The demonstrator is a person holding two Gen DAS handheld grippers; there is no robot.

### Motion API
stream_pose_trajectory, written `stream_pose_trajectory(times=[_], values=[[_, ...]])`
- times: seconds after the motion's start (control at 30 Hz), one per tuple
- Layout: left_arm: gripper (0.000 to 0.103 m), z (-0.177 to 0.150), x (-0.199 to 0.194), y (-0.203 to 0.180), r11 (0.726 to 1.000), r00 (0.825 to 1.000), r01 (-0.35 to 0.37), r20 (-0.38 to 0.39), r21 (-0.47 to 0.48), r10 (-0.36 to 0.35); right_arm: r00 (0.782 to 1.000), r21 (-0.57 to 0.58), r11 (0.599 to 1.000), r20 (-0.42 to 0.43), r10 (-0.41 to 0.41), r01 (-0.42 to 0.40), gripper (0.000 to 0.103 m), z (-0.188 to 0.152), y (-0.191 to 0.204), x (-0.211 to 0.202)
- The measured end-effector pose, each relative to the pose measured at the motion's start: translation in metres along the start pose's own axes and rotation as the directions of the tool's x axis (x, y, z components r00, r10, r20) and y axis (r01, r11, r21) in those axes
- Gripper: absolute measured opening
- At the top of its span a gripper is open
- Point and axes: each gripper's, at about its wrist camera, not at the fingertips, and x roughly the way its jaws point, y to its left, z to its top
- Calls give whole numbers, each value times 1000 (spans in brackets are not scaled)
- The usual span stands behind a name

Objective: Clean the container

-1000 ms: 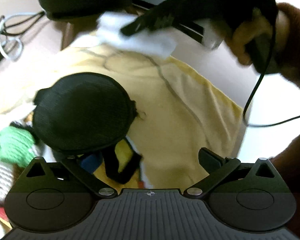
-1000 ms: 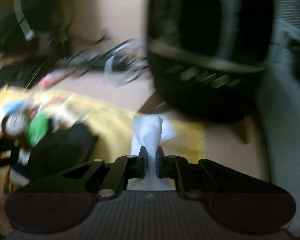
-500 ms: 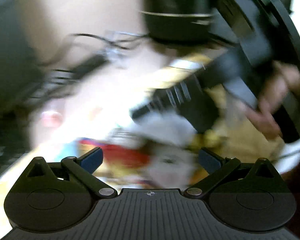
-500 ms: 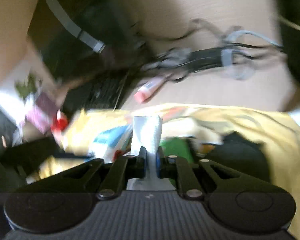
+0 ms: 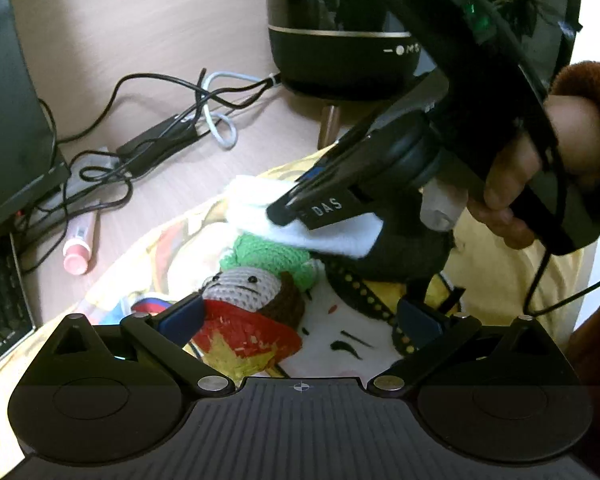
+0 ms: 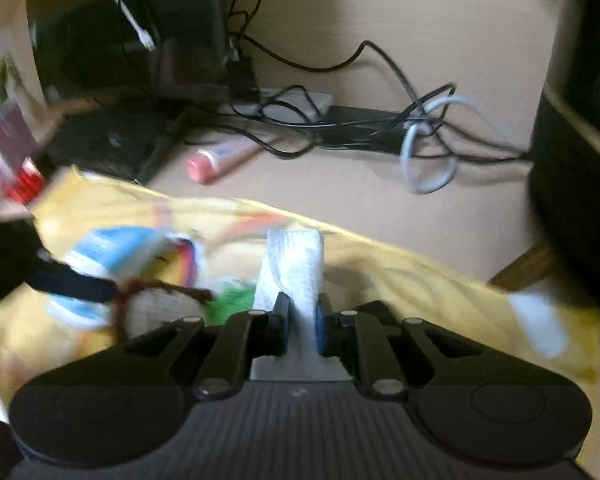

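Note:
The black round case point(image 5: 404, 258) lies on a yellow printed cloth point(image 5: 512, 280), mostly hidden behind the right gripper and the tissue. A folded white tissue point(image 5: 324, 232) is pinched in my right gripper point(image 5: 284, 212), held by a hand point(image 5: 540, 176) just above the case's left edge. In the right wrist view the tissue point(image 6: 296, 268) stands upright between the pads of my right gripper point(image 6: 302, 320); its jaws are opening slightly but still press on the tissue. My left gripper point(image 5: 300, 316) is open with nothing between its fingers, low over a crocheted doll point(image 5: 252, 284).
Behind the cloth are a pink tube point(image 5: 78, 244), tangled cables point(image 5: 172, 136) and a black round appliance point(image 5: 340, 40). A dark keyboard point(image 5: 0, 304) and screen sit at the left. In the right wrist view the tube point(image 6: 216, 160) and cables point(image 6: 420, 128) lie beyond the cloth point(image 6: 400, 272).
Both views have swung left. The black case has gone from under my left gripper to the right, and the doll is now below it. The right gripper has come over the case, still holding the tissue.

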Motion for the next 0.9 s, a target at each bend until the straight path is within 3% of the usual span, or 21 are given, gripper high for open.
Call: stream_pose_trajectory(times=[0.1,0.2,0.33,0.4,0.47,0.53,0.63,0.8,0.9], values=[[103,-1,-1,2,1000,1000,6,4,0,-6,996,87,993,-3,84,-83,14,3,-5,-7],[103,-2,-2,2,1000,1000,0,-1,1,0,988,102,982,31,154,-157,14,10,6,-22],[103,-22,-25,11,999,1000,18,-13,-29,-18,960,70,960,94,264,-271,14,20,33,-45],[103,-36,-33,17,997,999,15,-33,-72,-17,952,17,955,81,295,-297,14,19,52,-44],[103,-48,-33,26,991,998,5,-59,-133,-13,967,-87,965,35,251,-247,14,10,75,-30],[103,-55,-32,33,982,997,-15,-79,-188,1,980,-197,963,39,195,-184,14,-4,93,-25],[103,-59,-37,34,977,998,-5,-57,-214,-8,988,-382,917,48,144,-115,15,-19,119,-31],[103,-64,-34,28,984,998,25,-60,-177,-37,977,-390,896,-70,201,-212,14,-30,126,-34],[103,-65,-34,27,986,996,57,-54,-158,-66,971,-317,919,-113,211,-236,14,-33,119,-34]])
